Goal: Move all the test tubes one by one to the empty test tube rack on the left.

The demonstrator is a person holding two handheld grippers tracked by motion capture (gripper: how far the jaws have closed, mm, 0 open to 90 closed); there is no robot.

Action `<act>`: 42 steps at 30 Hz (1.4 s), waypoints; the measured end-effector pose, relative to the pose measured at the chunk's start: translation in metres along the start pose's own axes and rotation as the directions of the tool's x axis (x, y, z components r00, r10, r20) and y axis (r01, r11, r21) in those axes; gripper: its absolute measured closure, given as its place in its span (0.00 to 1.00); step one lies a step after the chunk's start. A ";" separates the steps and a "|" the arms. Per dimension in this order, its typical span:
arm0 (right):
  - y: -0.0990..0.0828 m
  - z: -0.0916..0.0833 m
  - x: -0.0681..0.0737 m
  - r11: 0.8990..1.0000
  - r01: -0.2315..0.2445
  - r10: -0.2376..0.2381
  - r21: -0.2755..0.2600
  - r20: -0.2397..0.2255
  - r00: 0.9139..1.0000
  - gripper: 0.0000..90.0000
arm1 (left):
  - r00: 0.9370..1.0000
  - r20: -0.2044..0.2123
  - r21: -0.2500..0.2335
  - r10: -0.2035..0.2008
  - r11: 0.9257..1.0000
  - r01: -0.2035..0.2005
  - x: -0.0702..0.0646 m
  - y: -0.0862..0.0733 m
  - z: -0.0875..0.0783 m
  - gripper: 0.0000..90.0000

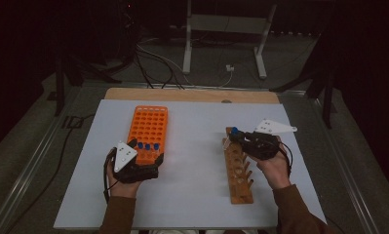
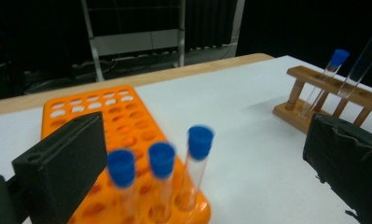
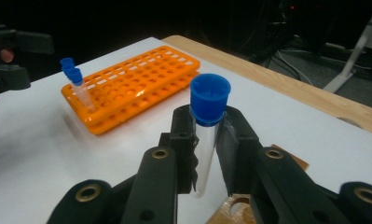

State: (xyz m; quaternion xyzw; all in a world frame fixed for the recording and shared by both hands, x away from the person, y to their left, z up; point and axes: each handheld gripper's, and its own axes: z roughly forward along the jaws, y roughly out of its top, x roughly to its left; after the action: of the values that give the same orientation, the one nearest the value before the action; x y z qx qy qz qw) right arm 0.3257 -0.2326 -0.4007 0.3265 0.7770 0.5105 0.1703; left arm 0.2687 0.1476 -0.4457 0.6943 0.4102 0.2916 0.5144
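We start with the white table (image 1: pixel 192 195), which takes up the middle and lower part of the high view. On it, left of centre, lies the orange rack (image 1: pixel 148 131), its long side running up the frame, with three blue-capped tubes (image 1: pixel 147 146) standing in its nearest row. Right of centre lies the wooden rack (image 1: pixel 238 168), also running up the frame, with bare holes along its lower part. Our right gripper (image 3: pixel 207 144) sits at the upper end of that wooden rack, and in the right gripper view its jaws pinch a clear tube with a blue cap (image 3: pixel 210 100) just below the cap. The tube stands upright between the pads, its long axis running up and down the frame, and its lower end hangs just above the wooden rack (image 3: pixel 235 210) at the bottom edge of that view; we cannot tell whether it has cleared its hole. Our left gripper (image 1: pixel 133 163) waits at the near end of the orange rack with its jaws spread wide and nothing between them. We judge the coming move turns on this: the orange rack lies to the upper left of the held tube, well apart across bare table, so the right hand, the one that has it, must carry it leftward while keeping it upright.
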 end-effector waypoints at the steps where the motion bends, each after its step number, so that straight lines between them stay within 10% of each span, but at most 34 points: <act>1: 0.000 0.001 0.001 1.000 0.002 -0.002 0.003 -0.003 1.000 0.86 | 1.000 0.004 0.000 0.004 1.000 -0.004 -0.002 0.002 0.001 0.01; 14: 0.010 0.022 0.022 0.999 0.028 -0.027 0.023 -0.063 0.998 0.86 | 0.991 0.132 0.051 0.035 0.998 -0.043 -0.036 0.018 0.039 0.04; 25: 0.015 0.035 0.039 0.998 0.053 -0.050 0.021 -0.112 0.992 0.86 | 0.957 0.287 0.091 0.034 0.994 -0.062 -0.062 0.024 0.063 0.12; 31: 0.016 0.040 0.045 0.998 0.055 -0.052 0.021 -0.136 0.989 0.86 | 0.943 0.327 0.084 0.061 0.992 -0.093 -0.072 0.025 0.068 0.29; 42: 0.015 0.045 0.052 0.997 0.064 -0.058 0.034 -0.160 0.986 0.86 | 0.943 0.316 0.065 0.105 0.989 -0.132 -0.080 0.026 0.070 0.72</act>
State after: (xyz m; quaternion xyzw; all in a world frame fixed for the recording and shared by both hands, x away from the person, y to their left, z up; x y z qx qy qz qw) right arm 0.3193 -0.1625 -0.4024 0.2644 0.8076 0.5141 0.1170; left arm 0.2945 0.0416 -0.4408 0.7763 0.2933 0.1909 0.5243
